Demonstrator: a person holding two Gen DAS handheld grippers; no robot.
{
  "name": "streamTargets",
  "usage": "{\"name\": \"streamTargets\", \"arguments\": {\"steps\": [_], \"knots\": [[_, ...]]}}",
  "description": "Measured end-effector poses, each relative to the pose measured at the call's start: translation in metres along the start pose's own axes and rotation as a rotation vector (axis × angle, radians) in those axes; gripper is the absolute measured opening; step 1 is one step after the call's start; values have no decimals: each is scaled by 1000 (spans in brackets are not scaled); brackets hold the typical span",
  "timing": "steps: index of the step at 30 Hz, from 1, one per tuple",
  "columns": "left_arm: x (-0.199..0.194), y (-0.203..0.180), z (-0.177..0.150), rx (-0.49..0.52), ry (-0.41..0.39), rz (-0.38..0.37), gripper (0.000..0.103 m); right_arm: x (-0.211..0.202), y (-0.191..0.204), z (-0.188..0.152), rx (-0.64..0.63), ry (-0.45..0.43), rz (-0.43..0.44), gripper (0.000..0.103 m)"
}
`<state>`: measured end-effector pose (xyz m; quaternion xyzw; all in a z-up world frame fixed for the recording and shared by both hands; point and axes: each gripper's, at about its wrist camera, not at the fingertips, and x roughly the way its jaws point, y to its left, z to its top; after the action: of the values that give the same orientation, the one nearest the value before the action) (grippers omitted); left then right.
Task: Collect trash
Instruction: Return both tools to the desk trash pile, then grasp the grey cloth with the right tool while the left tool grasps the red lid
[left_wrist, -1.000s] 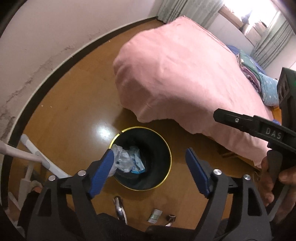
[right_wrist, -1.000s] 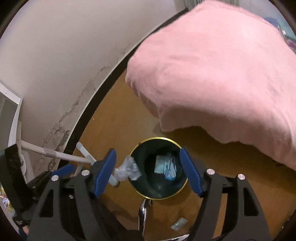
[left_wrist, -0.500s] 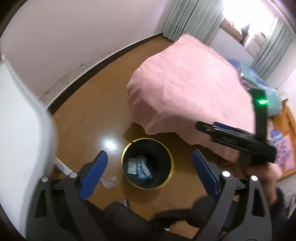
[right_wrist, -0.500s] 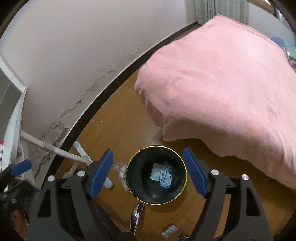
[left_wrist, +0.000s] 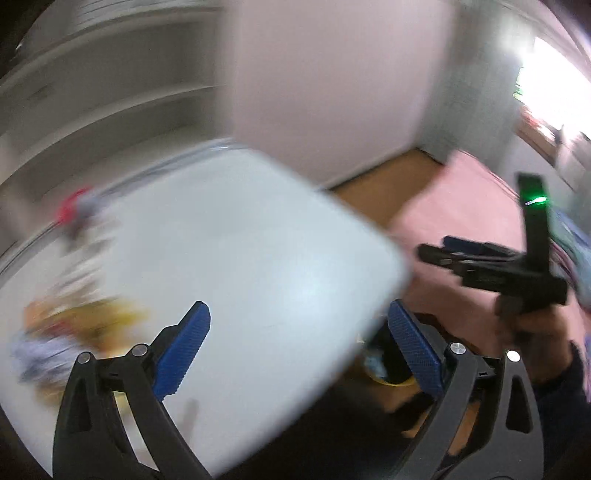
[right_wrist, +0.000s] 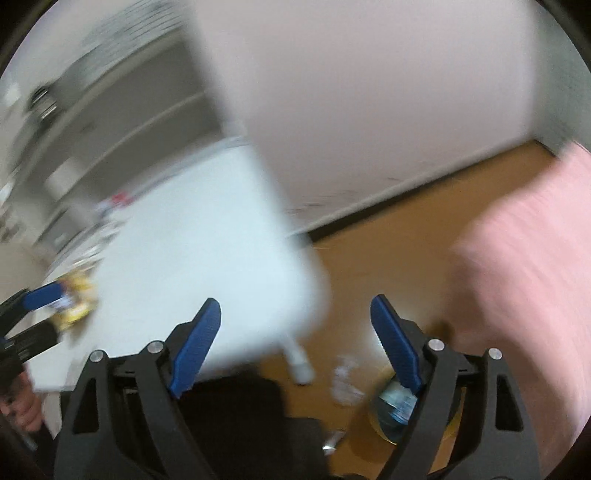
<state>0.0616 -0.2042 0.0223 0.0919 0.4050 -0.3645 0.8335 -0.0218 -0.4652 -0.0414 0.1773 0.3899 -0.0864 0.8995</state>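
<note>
Both views are motion-blurred. My left gripper (left_wrist: 299, 308) hangs over the white table (left_wrist: 258, 258), its jaws opening with nothing between them. Blurred yellow, red and pale litter (left_wrist: 74, 332) lies on the table to its left. My right gripper (right_wrist: 295, 302) is also opening and empty, above the table's corner (right_wrist: 221, 288). Low down on the floor sits the black gold-rimmed bin (right_wrist: 395, 406) with paper inside, and a crumpled clear plastic piece (right_wrist: 345, 380) lies just left of it. A yellow wrapper (right_wrist: 75, 295) lies on the table by my left gripper (right_wrist: 26, 317).
The pink-covered bed (right_wrist: 517, 277) fills the right side. White shelving (left_wrist: 92, 110) and a pale wall stand behind the table. A white table leg (right_wrist: 299, 362) reaches the wooden floor (right_wrist: 388, 240). My right gripper (left_wrist: 443, 254), held by a hand, shows at the right of the left wrist view.
Both grippers rose and swung from above the bin to the white table. The clear plastic piece dropped to the floor beside the bin. Both pairs of jaws spread wider.
</note>
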Motion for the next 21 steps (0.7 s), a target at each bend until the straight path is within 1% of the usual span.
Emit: {"name": "streamTargets", "arguments": {"steps": [1, 4, 7, 8, 10, 12, 15, 18, 20, 21], "knots": [[-7, 28, -5, -42, 2, 43, 94, 13, 31, 11, -48, 20, 60, 80], [-36, 109, -21, -189, -13, 140, 94, 40, 99, 35, -143, 61, 175, 80], [-65, 175, -37, -297, -36, 230, 94, 74, 176, 59, -265, 87, 225, 80], [-75, 197, -43, -327, -40, 269, 94, 83, 191, 65, -285, 94, 235, 80], [-85, 224, -51, -360, -42, 308, 94, 107, 228, 78, -310, 119, 268, 80], [-91, 245, -56, -383, -41, 331, 94, 139, 258, 98, -326, 155, 287, 80], [-85, 270, -57, -403, -13, 346, 94, 177, 295, 123, -369, 166, 267, 80], [-67, 282, -44, -384, 8, 336, 94, 210, 318, 143, -413, 188, 250, 78], [-57, 289, -32, -360, 23, 343, 94, 228, 330, 150, -463, 208, 245, 72], [-49, 294, -24, -353, 32, 342, 94, 235, 335, 151, -488, 224, 242, 54]]}}
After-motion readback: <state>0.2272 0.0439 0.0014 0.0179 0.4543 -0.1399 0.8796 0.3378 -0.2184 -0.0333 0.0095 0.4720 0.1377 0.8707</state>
